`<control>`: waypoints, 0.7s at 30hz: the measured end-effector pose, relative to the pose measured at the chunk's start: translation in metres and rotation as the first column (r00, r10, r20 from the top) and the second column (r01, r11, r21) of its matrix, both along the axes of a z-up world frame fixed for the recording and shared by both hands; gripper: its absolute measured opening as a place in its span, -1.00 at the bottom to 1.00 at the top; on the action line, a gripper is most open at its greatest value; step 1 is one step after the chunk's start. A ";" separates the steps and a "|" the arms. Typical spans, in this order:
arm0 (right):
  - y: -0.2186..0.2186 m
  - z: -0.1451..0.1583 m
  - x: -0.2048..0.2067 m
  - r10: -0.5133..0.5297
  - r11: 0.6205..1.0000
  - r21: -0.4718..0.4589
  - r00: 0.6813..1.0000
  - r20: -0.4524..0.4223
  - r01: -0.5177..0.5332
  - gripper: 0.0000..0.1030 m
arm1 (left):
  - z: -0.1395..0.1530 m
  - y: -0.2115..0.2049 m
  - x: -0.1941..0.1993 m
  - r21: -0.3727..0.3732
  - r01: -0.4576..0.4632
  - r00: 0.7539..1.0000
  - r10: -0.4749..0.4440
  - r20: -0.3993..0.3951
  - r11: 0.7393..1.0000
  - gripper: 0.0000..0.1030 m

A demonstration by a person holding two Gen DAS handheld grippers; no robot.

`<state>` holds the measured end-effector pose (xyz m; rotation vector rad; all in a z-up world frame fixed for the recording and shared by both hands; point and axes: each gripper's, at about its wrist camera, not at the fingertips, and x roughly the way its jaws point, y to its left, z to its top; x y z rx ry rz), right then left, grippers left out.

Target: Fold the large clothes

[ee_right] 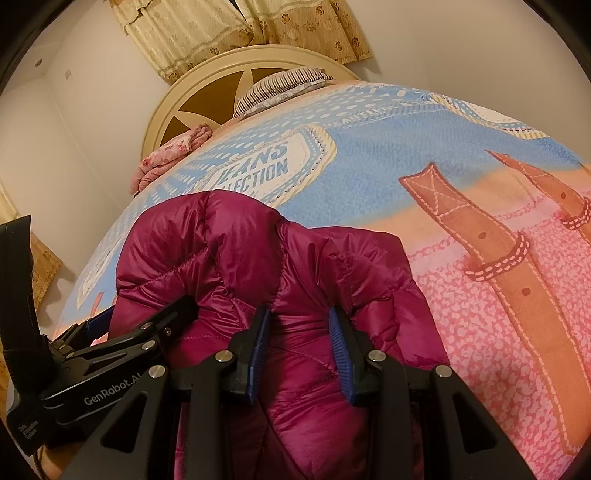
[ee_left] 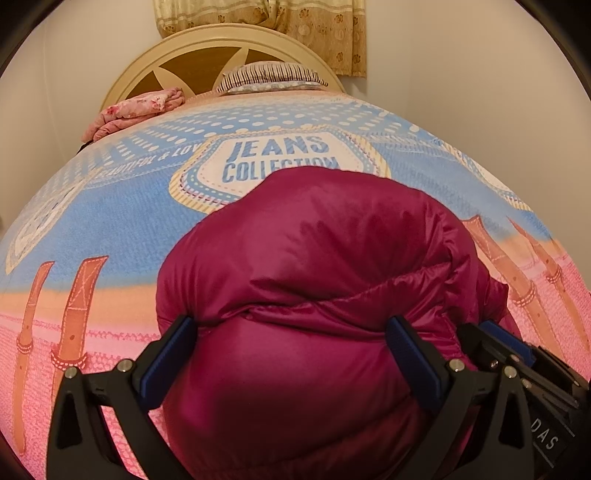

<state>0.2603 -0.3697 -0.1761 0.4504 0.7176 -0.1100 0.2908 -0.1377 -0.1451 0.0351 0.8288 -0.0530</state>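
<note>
A magenta puffer jacket (ee_left: 314,258) lies bunched and folded on the bed; it also shows in the right wrist view (ee_right: 229,251). My left gripper (ee_left: 291,332) has its jaws spread wide around a thick bulge of the jacket's near edge, pads pressing the padding on both sides. My right gripper (ee_right: 299,332) has its jaws closer together, gripping a fold of the jacket's near edge. The right gripper body shows in the left wrist view (ee_left: 517,362), and the left gripper in the right wrist view (ee_right: 122,343), close alongside.
The bed cover (ee_left: 110,236) is blue and pink with a "JEANS COLLECTION" print. A striped pillow (ee_left: 269,75), a folded pink floral cloth (ee_left: 136,110), a cream headboard (ee_left: 177,48) and a curtain (ee_left: 325,29) are at the far end.
</note>
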 end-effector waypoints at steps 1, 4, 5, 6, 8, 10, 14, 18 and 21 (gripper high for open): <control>0.000 0.000 0.000 0.000 1.000 0.000 1.000 0.000 0.000 -0.33 | 0.000 0.001 0.000 0.000 0.000 1.000 0.000 -0.002 1.000 1.00; 0.000 0.000 0.001 -0.001 1.000 -0.004 1.000 -0.003 0.001 -0.33 | -0.001 0.000 0.001 0.001 -0.001 1.000 0.001 -0.006 1.000 1.00; 0.000 0.000 0.001 -0.001 1.000 -0.005 1.000 -0.004 0.001 -0.33 | -0.001 -0.001 0.001 0.002 -0.001 1.000 0.001 -0.007 1.000 1.00; 0.000 0.000 0.001 -0.001 1.000 -0.004 1.000 -0.004 0.001 -0.33 | -0.002 -0.001 0.002 0.002 -0.001 1.000 0.001 -0.008 1.000 1.00; 0.001 -0.001 0.002 -0.001 1.000 -0.009 1.000 -0.008 0.001 -0.33 | -0.002 0.001 0.002 0.004 -0.001 1.000 0.001 -0.011 1.000 1.00; 0.001 -0.001 0.002 -0.002 1.000 -0.011 1.000 -0.010 0.002 -0.33 | -0.003 0.001 0.003 0.005 -0.002 1.000 0.002 -0.013 1.000 1.00; 0.001 -0.001 0.002 -0.003 1.000 -0.014 1.000 -0.012 0.003 -0.33 | -0.003 -0.001 0.003 0.006 -0.003 1.000 0.003 -0.012 1.000 1.00; 0.002 0.000 0.002 -0.003 1.000 -0.015 1.000 -0.012 0.003 -0.33 | -0.004 0.000 0.004 0.006 -0.005 1.000 0.005 -0.014 1.000 1.00; 0.002 0.000 0.003 -0.003 1.000 -0.015 1.000 -0.013 0.002 -0.33 | -0.005 -0.001 0.004 0.006 -0.006 1.000 0.007 -0.017 1.000 1.00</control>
